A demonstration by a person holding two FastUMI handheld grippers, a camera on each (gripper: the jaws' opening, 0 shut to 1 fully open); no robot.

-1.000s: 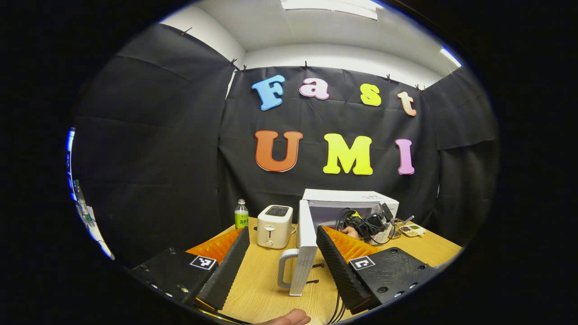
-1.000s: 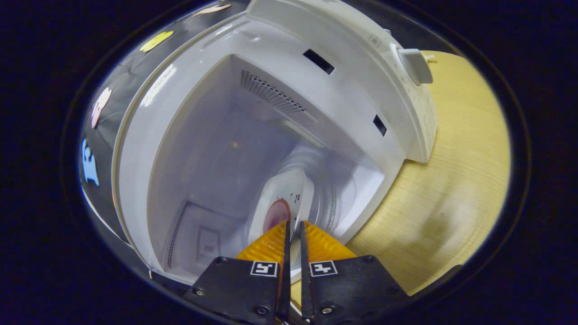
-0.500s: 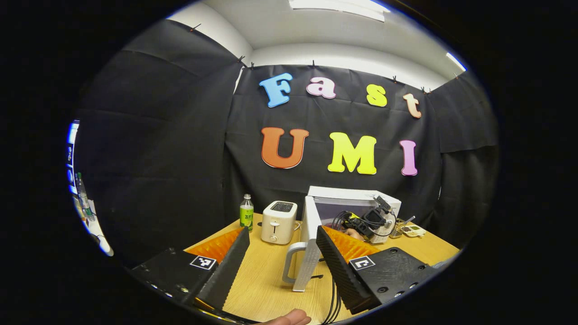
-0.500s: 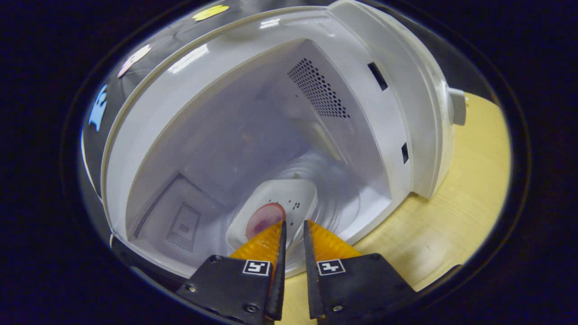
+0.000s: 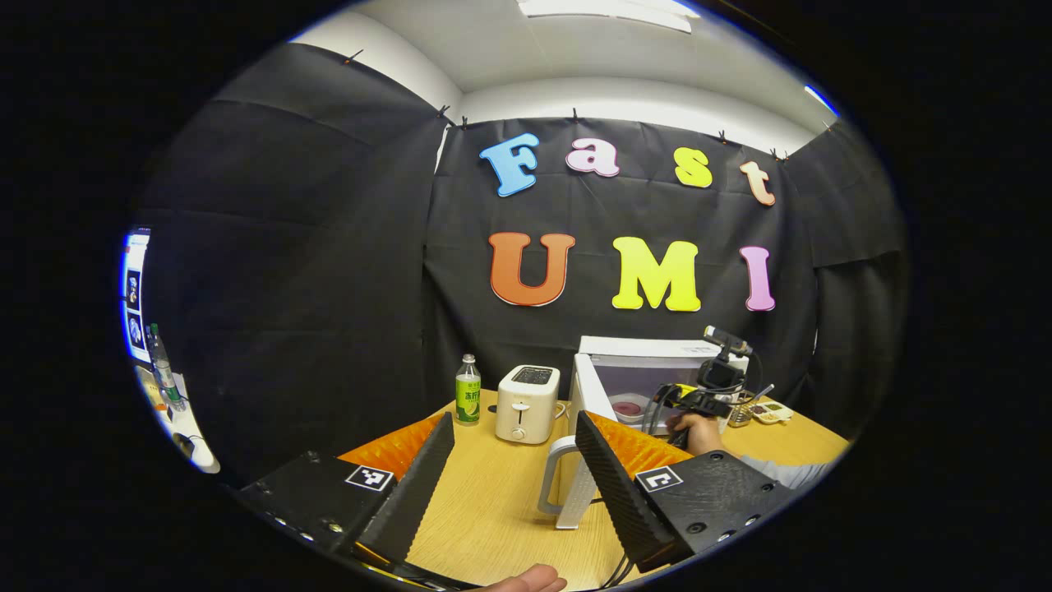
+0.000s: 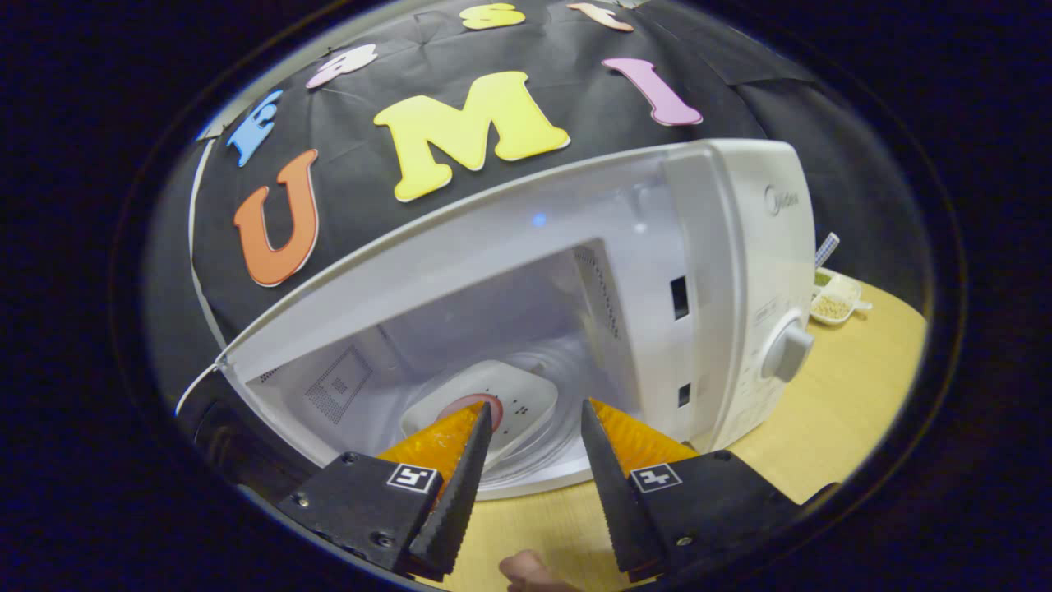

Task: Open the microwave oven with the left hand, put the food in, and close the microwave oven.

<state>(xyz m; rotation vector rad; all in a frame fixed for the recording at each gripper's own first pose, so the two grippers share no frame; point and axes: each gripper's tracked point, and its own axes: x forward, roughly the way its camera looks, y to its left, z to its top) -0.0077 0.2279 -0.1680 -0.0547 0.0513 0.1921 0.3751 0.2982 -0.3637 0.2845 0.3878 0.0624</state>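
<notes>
A: Where's the food?

B: On a white plate [image 6: 481, 407] inside the microwave oven [image 6: 723, 271], resting on the cavity floor. The food [image 6: 470, 403] itself is a round reddish slice near the plate's front edge. In the left gripper view the same plate and slice [image 5: 626, 407] show through the open front.

A: And the right gripper?

B: The right gripper [image 6: 530, 419] sits just outside the cavity mouth, its jaws parted and empty, holding nothing. The plate lies just beyond its left fingertip, apart from it. From the left gripper view you can see that gripper [image 5: 708, 386] and the hand [image 5: 699, 432] holding it in front of the oven.

A: The door?

B: The door [image 5: 585, 448] stands swung wide open, edge-on, with its handle [image 5: 552, 477] facing the left side. The left gripper [image 5: 514, 427] is well back from it, fingers spread wide, gripping nothing.

A: Anything else on the counter?

B: On the wooden counter [image 5: 493, 510], a white toaster [image 5: 527, 403] and a green-labelled bottle [image 5: 468, 389] stand left of the oven. A small dish [image 6: 834, 298] lies to its right.
</notes>
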